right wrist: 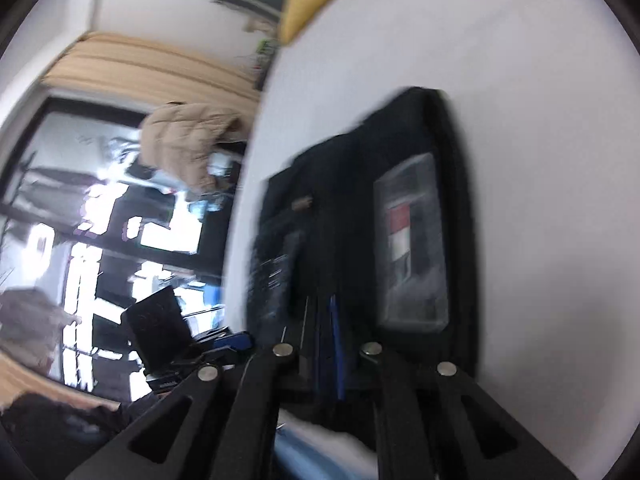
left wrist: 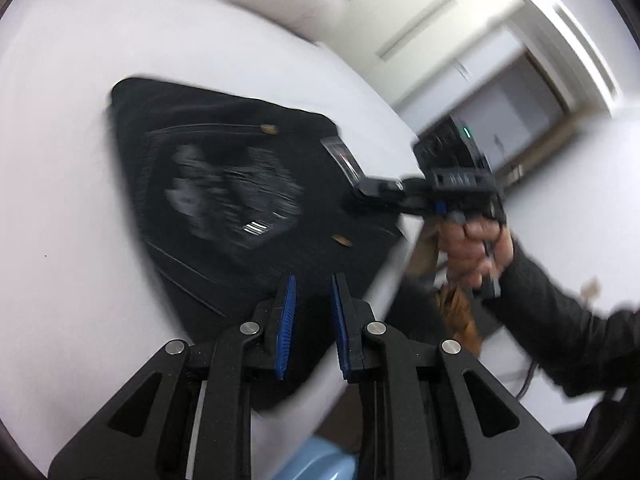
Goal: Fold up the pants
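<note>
- Everything was motion-blurred, so we couldn't read the print on the pants [left wrist: 224,184].
- Our left gripper [left wrist: 314,328] hovered spread above the folded black pants on the white table [left wrist: 60,200].
- Our right gripper [right wrist: 326,344] looked pressed together over the fabric; a pinch, we couldn't tell.

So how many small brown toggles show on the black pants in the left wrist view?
2: one brown toggle near the far edge of the pants, another nearer the camera. Folds may hide more.
</note>
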A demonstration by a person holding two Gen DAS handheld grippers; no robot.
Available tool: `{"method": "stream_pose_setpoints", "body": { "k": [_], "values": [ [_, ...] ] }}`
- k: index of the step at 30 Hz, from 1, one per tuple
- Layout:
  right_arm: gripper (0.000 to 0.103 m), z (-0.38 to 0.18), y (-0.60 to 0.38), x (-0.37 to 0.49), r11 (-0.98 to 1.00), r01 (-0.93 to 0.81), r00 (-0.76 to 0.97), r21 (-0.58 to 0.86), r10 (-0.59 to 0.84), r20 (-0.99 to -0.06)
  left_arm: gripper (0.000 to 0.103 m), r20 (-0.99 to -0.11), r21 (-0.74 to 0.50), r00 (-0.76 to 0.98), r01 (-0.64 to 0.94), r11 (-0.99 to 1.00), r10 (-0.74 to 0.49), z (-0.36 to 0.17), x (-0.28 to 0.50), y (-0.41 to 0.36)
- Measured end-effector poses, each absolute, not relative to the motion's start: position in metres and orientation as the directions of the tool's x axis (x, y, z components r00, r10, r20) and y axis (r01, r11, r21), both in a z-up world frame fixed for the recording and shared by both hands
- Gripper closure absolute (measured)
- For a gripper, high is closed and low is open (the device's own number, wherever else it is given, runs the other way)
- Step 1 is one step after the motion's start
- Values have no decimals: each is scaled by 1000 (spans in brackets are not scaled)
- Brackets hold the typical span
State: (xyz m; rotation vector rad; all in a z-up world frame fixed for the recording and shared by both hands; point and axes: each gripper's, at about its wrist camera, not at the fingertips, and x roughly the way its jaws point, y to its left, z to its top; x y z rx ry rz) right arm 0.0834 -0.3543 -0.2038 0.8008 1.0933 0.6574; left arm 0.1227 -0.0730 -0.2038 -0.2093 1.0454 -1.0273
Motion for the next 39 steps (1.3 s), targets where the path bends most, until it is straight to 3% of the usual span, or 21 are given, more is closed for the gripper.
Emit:
{"method": "stream_pose_setpoints", "body": {
  "k": [1,2,4,6,7,12,13,14,16,17,18,20,21,24,25,26,29,33,34,35,39],
  "values": [
    [93,-204,-351,77,556,-88,321,826,801,-505,86,-635,-564,99,619,547,-767,-208,116,-78],
    [103,-209,-347,70,572,-92,303,815,796,-524,86,-667,-540,90,626,563,-740,-218,110,-84],
    [103,-228,-344,63,611,-71,277,788,771,-573,87,-660,-558,86,609,564,-746,-239,110,-86],
    [103,-235,-350,58,581,-108,317,806,789,-526,88,-629,-614,61,572,544,-775,-246,120,-81],
    [103,-237,-352,56,576,-127,328,807,793,-514,94,-642,-601,66,575,555,-764,-247,122,-82],
    [103,-226,-357,57,564,-116,333,817,798,-503,94,-647,-596,80,567,568,-758,-224,125,-82],
    [92,-220,-359,55,550,-108,335,828,804,-491,94,-642,-588,95,576,568,-761,-214,119,-74],
    [67,-204,-364,53,536,-128,362,835,809,-463,94,-629,-580,117,587,565,-768,-199,118,-63],
    [29,-183,-376,50,527,-156,422,836,800,-426,92,-592,-567,203,583,582,-780,-173,120,-48],
    [17,-173,-384,51,536,-158,466,830,781,-415,83,-580,-571,238,562,598,-779,-167,126,-40],
    [16,-164,-393,54,560,-149,513,815,749,-420,77,-572,-579,277,530,619,-772,-166,134,-33],
    [16,-162,-406,66,581,-116,541,805,717,-440,19,-583,-582,340,460,671,-738,-172,150,-17],
    [16,-169,-410,79,597,-67,526,799,702,-480,17,-602,-573,372,416,707,-707,-177,157,-11],
    [17,-197,-412,105,628,17,449,778,690,-567,17,-598,-653,339,319,687,-726,-196,180,-8],
    [23,-212,-411,114,633,59,407,771,690,-598,17,-611,-660,322,297,690,-723,-203,186,-7],
    [30,-218,-408,117,637,76,393,767,688,-610,17,-626,-658,308,284,697,-716,-209,190,-11],
    [36,-225,-404,131,606,77,389,791,713,-584,17,-659,-673,237,239,700,-714,-230,201,-28],
    [46,-230,-381,146,644,66,323,762,709,-627,20,-695,-653,204,225,724,-690,-240,216,-40],
    [54,-232,-377,149,651,71,314,756,704,-637,33,-710,-641,191,225,734,-678,-239,217,-43],
    [66,-233,-374,150,659,85,305,747,697,-649,54,-731,-622,182,219,752,-657,-240,220,-47],
    [74,-222,-356,153,756,88,297,649,602,-742,68,-814,-510,172,243,825,-554,-228,223,-66]
  ]
}}
